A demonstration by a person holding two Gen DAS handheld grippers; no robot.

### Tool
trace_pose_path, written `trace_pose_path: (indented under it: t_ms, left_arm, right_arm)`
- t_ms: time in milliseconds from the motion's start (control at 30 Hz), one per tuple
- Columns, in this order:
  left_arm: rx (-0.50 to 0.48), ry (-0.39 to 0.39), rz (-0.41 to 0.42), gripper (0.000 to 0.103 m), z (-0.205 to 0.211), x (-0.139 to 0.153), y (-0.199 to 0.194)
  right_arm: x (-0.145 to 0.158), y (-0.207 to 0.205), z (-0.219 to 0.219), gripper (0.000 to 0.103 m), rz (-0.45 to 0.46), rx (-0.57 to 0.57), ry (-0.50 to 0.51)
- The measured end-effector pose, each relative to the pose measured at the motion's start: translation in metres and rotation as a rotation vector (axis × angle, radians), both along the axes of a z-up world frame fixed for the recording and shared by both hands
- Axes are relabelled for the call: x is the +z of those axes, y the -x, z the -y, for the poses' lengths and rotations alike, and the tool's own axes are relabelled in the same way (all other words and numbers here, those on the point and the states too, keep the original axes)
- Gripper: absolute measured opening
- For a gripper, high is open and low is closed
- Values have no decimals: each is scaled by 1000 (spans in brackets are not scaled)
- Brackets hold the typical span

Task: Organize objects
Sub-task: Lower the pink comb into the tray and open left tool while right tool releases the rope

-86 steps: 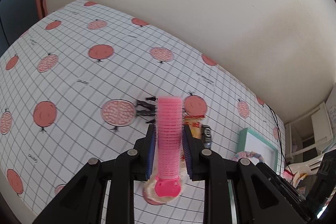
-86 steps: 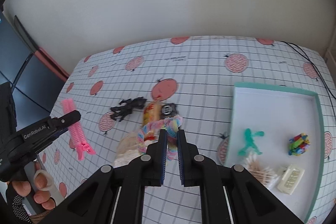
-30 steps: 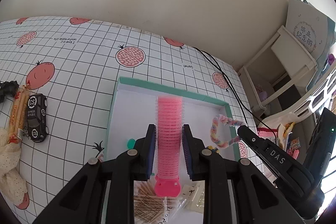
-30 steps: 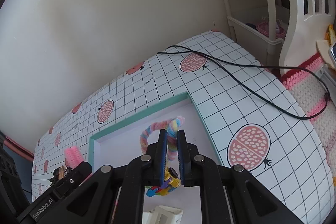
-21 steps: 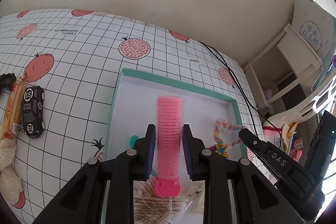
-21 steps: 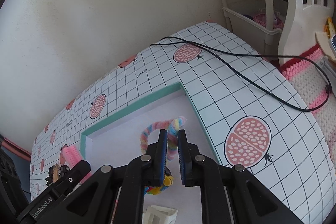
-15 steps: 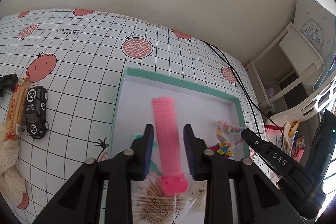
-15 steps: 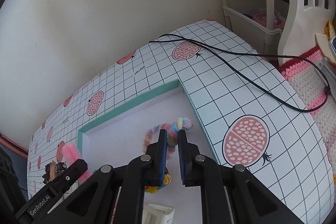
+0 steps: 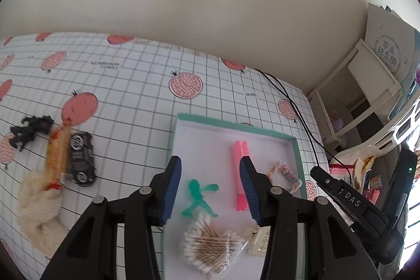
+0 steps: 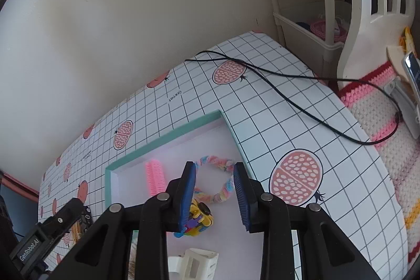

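Observation:
A teal-rimmed tray with a white floor holds a pink hair roller, a pastel braided hair tie, a green toy figure, a pack of cotton swabs and a cream clip. My left gripper is open and empty above the tray. In the right wrist view my right gripper is open and empty above the hair tie; the roller, a multicoloured toy and the tray show there.
Left of the tray on the gridded tablecloth lie a black toy car, a snack packet, a black toy figure and a cream scrunchie. A black cable crosses the table's right end. Shelves and a chair stand beyond.
Both grippers carried their items over the tray and opened. The pink roller and the braided hair tie now lie loose in the tray.

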State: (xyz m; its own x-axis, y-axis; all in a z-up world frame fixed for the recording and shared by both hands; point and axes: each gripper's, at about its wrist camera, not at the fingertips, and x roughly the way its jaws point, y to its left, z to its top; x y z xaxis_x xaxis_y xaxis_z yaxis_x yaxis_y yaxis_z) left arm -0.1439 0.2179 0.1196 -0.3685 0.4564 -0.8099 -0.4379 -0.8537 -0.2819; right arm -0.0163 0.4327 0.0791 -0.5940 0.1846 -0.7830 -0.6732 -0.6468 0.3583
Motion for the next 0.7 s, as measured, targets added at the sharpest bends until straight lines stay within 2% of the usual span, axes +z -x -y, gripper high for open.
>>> trace_pose_path:
  t_ms: [167,300,400,533,600,700]
  left_arm:
    - [38,47,-47,54,13,11,5]
    - [64,99,-37,58,21,-4,12]
    - [93,129,0,58,28,-21,18]
    - [117,160,21,64,33,-33,21]
    - [122,172,27,67,35,-37,22]
    - [137,190,26,77,37,-40,24]
  right_arm:
    - [8,8,13,33,24,68,-29]
    - [1,19,27,34,70,119,-47]
    - [-9,27,37,41,96,144,-46]
    - [-15,33,46,47,125,166,-65]
    - [-17,35,49,57,130,178,-71]
    - [-18,37,52,67,136,185,-76]
